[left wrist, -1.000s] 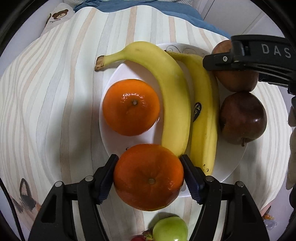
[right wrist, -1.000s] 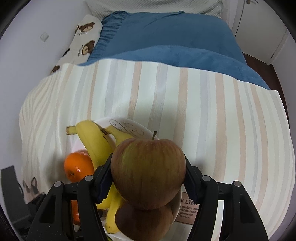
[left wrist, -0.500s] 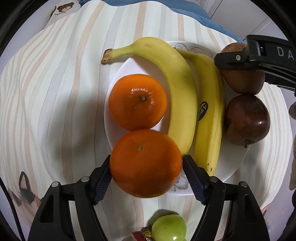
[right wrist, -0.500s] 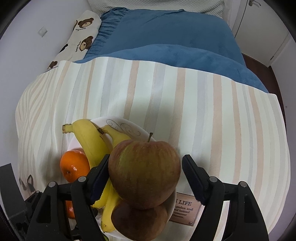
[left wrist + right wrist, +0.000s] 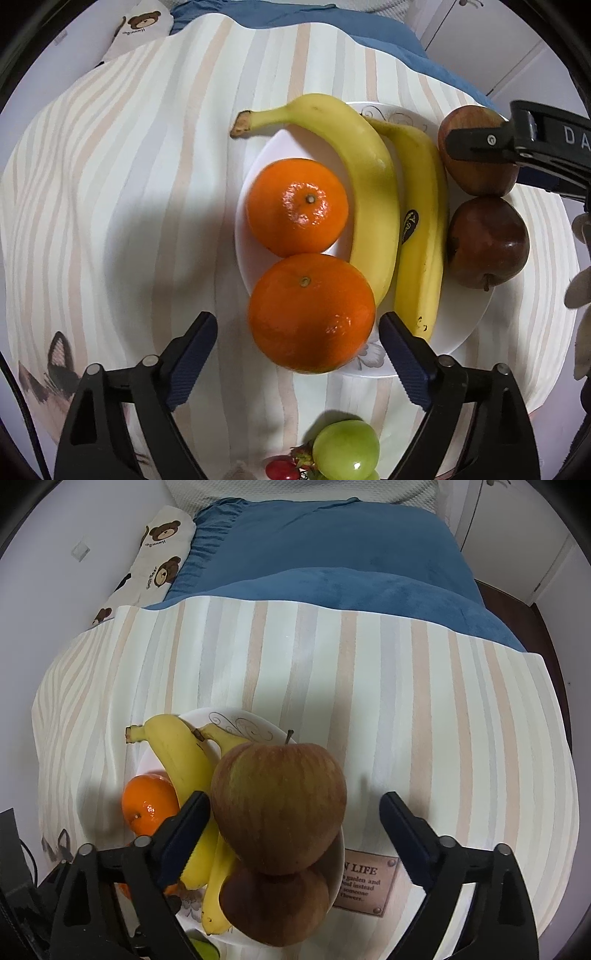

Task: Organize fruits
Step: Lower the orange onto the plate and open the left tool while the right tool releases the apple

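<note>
A white plate (image 5: 258, 177) on the striped cloth holds two oranges, two bananas and two apples. My left gripper (image 5: 297, 345) is open around the near orange (image 5: 310, 314), which rests on the plate's near rim against the far orange (image 5: 297, 206). Neither pad touches it. The bananas (image 5: 373, 192) lie side by side in the middle. My right gripper (image 5: 293, 821) is open around the red-green apple (image 5: 277, 808), which rests on the plate's right side beyond the dark red apple (image 5: 273, 904). The right gripper's finger shows in the left wrist view (image 5: 517, 147).
A green apple (image 5: 345, 448) and something red (image 5: 282, 470) lie off the plate at the near edge. A small printed sign (image 5: 365, 884) lies right of the plate. A blue blanket (image 5: 332, 554) and a bear-print pillow (image 5: 162, 550) lie beyond the cloth.
Both grippers have opened. The left let go of the near orange on the plate's near rim. The right let go of the red-green apple on the plate. Both have drawn back a little.
</note>
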`<state>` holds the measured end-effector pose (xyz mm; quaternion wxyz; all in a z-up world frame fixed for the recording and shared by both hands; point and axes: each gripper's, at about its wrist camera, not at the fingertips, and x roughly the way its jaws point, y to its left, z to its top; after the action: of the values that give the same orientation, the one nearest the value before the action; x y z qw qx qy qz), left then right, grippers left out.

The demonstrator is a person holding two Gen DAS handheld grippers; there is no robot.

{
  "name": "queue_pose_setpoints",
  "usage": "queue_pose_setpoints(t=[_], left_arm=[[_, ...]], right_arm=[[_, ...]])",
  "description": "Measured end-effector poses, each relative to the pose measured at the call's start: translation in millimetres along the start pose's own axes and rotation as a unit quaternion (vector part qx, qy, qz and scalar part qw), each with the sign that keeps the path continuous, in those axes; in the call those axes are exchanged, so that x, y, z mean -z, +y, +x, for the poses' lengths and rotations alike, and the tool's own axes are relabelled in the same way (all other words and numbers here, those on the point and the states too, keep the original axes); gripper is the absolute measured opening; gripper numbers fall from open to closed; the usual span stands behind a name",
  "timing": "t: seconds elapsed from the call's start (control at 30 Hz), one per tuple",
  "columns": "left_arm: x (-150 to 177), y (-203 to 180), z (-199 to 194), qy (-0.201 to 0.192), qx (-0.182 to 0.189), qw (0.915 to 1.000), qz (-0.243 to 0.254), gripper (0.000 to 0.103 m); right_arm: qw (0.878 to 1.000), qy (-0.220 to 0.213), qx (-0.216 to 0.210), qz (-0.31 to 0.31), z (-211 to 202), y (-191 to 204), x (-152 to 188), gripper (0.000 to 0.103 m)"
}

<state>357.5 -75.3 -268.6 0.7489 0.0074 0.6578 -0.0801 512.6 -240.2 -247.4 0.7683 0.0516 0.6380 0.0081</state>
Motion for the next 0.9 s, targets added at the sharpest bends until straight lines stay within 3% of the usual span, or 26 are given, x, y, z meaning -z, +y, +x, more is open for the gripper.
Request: queue_pose_setpoints(t=[0.1, 0.43, 0.7, 0.9], left_arm=[[1.4, 4.6, -12.0, -0.009, -0.002, 1.0, 0.003, 0.1], [12.8, 15.6, -50.4, -0.043, 0.0, 0.9991, -0.008, 0.1], [34.2, 29.1, -88.8, -0.086, -0.022, 0.996, -0.01, 0.1], [45.7, 24.1, -110.1, -0.11, -0.034, 0.9933, 0.001, 0.1]], right_arm=[[1.0, -0.006, 0.003, 0.003, -7.9, -0.9, 5.8, 0.098], [0.999, -0.044, 0.01, 0.01, -54.3, -1.7, 33.5, 0.099], [0.996, -0.082, 0.041, 0.021, -89.9, 9.1, 82.5, 0.099], [0.994, -0.102, 0.039, 0.028, -114.3, 20.4, 126.1, 0.099]])
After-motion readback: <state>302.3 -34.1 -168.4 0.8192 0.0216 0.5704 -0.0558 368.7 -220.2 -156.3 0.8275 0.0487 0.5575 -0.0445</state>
